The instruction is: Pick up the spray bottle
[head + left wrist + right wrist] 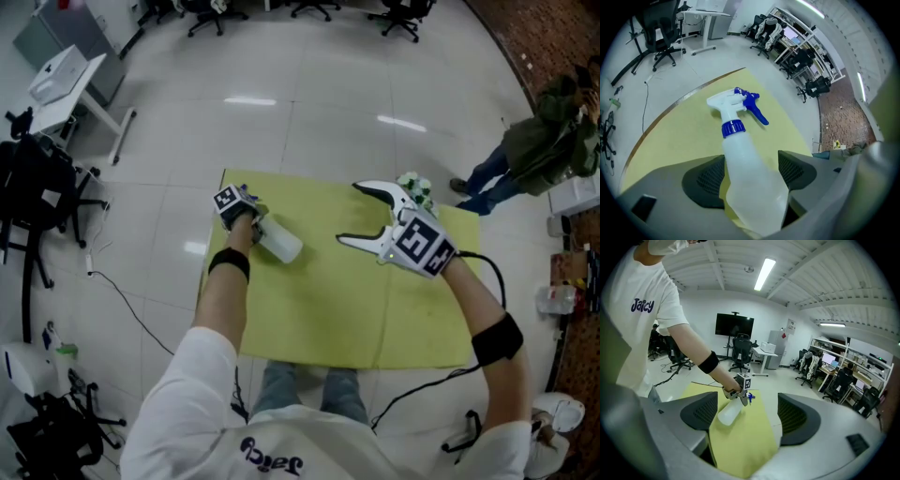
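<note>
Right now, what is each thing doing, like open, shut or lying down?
yellow mat: spread flat on the floor.
spray bottle: lying on its side on the mat.
left gripper: jaws closing, the bottle between them.
right gripper: open, empty, above the mat.

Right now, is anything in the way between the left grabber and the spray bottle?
No, nothing visible. The spray bottle already lies between the left gripper's jaws, which are closing around it on the yellow mat.
</note>
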Available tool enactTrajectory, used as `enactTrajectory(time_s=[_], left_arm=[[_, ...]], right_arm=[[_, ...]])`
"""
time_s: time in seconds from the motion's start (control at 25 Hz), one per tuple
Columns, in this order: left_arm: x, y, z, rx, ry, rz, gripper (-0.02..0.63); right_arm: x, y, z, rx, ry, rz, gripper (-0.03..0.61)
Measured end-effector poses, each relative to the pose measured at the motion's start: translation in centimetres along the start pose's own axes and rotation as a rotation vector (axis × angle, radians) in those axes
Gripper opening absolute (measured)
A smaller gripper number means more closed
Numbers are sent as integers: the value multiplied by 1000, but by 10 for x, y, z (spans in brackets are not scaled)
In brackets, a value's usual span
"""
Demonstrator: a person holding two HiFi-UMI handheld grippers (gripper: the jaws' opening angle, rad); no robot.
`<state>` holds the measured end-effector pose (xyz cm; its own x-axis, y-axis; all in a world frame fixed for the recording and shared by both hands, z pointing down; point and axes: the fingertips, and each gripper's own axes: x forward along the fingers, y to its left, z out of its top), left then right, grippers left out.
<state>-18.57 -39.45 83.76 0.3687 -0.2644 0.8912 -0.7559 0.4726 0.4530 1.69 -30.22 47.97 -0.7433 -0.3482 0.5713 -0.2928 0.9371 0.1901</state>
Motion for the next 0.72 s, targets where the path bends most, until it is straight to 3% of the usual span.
enactTrajectory(time_s=[0.2,0.32,0.36,0.72], left_arm=[[7,-1,-5,-31,-19,19,356],[7,2,-6,-29,-18,41,312],[6,6,-6,-23,-13,51,259],[-1,0,-12,111,1,5,247]], right_arm=[[-11,-2,-15,24,11,-1,414],[-14,0,-18,28,16,-5,416],[-12,0,-17,25,15,-4,414],[-23,-3,-9,26,-6,-15,414]])
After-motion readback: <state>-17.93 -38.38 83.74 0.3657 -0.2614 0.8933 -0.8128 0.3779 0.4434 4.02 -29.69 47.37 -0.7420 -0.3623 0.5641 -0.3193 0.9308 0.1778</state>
